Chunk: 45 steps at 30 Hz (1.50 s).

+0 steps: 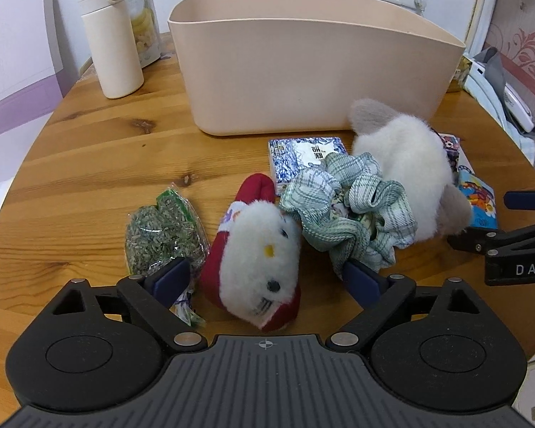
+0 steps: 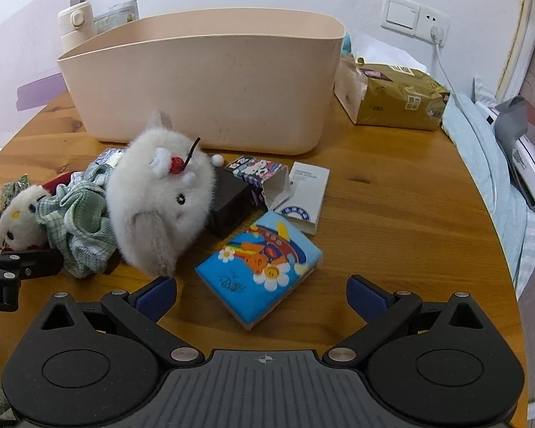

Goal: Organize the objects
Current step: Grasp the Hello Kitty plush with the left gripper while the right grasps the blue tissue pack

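A beige bin (image 1: pixel 303 71) stands at the back of the round wooden table (image 1: pixel 89 164); it also shows in the right wrist view (image 2: pixel 210 82). My left gripper (image 1: pixel 267 278) is open, its jaws on either side of a red and white kitty plush (image 1: pixel 256 256). Beside it lie a herb packet (image 1: pixel 164 232), a green plaid scrunchie (image 1: pixel 349 210), a white fluffy plush (image 1: pixel 406 167) and a blue patterned pack (image 1: pixel 303 157). My right gripper (image 2: pixel 260 296) is open, just in front of a blue cartoon pack (image 2: pixel 260 267). The fluffy plush (image 2: pixel 160 196) lies to its left.
A white thermos (image 1: pixel 110 35) and a snack pouch (image 1: pixel 146 18) stand back left. A black box (image 2: pixel 228 199), a printed carton (image 2: pixel 256 174) and a white card box (image 2: pixel 303 196) lie before the bin. A gold tissue pack (image 2: pixel 392 96) sits right of it.
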Motion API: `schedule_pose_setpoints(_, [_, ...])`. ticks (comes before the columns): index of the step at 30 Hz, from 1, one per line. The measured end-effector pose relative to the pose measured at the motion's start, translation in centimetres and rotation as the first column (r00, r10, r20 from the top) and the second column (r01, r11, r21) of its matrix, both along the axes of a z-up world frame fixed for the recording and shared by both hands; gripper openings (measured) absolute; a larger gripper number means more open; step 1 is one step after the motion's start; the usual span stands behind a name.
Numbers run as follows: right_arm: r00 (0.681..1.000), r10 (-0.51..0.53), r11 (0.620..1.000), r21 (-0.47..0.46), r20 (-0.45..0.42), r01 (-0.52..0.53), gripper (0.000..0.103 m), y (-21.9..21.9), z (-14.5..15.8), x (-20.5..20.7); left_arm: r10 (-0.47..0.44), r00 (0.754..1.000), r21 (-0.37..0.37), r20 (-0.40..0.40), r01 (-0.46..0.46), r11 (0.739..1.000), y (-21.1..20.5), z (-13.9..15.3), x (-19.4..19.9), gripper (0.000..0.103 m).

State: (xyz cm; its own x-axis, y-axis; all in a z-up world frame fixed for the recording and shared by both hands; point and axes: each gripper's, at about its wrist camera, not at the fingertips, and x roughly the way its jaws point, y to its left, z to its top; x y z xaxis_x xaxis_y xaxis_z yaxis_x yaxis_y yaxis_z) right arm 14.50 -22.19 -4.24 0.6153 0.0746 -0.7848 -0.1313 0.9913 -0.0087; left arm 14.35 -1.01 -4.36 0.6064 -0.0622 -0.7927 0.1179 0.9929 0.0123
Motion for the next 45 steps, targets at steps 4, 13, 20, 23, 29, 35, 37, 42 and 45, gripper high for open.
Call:
schedule_pose_setpoints(4, [1.0, 0.006, 1.0, -0.014, -0.003, -0.006, 0.103, 0.1, -0.2, 0.8, -0.001, 1.0, 0.001, 0.002, 0.001, 1.0, 0.1, 0.1, 0.4, 0.086])
schedule_pose_setpoints(13, [0.999, 0.029, 0.999, -0.025, -0.016, -0.03, 0.095, 0.5, -0.6, 1.8, -0.014, 1.0, 0.014, 0.008, 0.014, 1.0, 0.2, 0.3, 0.7, 0.073])
schedule_pose_setpoints(20, [0.999, 0.032, 0.999, -0.013, -0.017, -0.032, 0.082, 0.6, -0.3, 1.7, -0.006, 1.0, 0.004, 0.01, 0.006, 1.0, 0.5, 0.7, 0.4, 0.065])
schedule_pose_setpoints(23, [0.999, 0.03, 0.999, -0.011, -0.016, -0.03, 0.079, 0.6, -0.2, 1.4, 0.001, 1.0, 0.005, 0.013, -0.001, 1.0, 0.8, 0.8, 0.2, 0.056])
schedule_pose_setpoints(29, [1.0, 0.02, 1.0, -0.014, -0.014, -0.02, 0.076, 0.4, -0.1, 0.7, 0.007, 1.0, -0.009, 0.025, -0.007, 1.0, 1.2, 0.9, -0.4, 0.05])
schedule_pose_setpoints(35, [1.0, 0.013, 1.0, -0.01, -0.004, -0.013, 0.076, 0.4, 0.3, -0.1, 0.005, 0.999, -0.027, 0.034, -0.004, 1.0, 1.4, 1.2, -1.1, 0.048])
schedule_pose_setpoints(37, [1.0, 0.012, 1.0, -0.009, 0.002, -0.012, 0.076, 0.3, 0.5, -0.4, 0.004, 0.999, -0.03, 0.04, -0.003, 1.0, 1.4, 1.3, -1.4, 0.048])
schedule_pose_setpoints(42, [1.0, 0.005, 1.0, -0.008, 0.02, -0.005, 0.076, 0.3, 1.2, -0.9, 0.001, 0.998, -0.033, 0.06, 0.001, 0.999, 1.5, 1.9, -1.9, 0.048])
schedule_pose_setpoints(45, [0.999, -0.005, 1.0, 0.001, 0.035, 0.005, 0.076, 0.2, 1.8, -1.2, 0.002, 0.997, -0.035, 0.078, 0.001, 0.999, 1.7, 2.6, -2.1, 0.048])
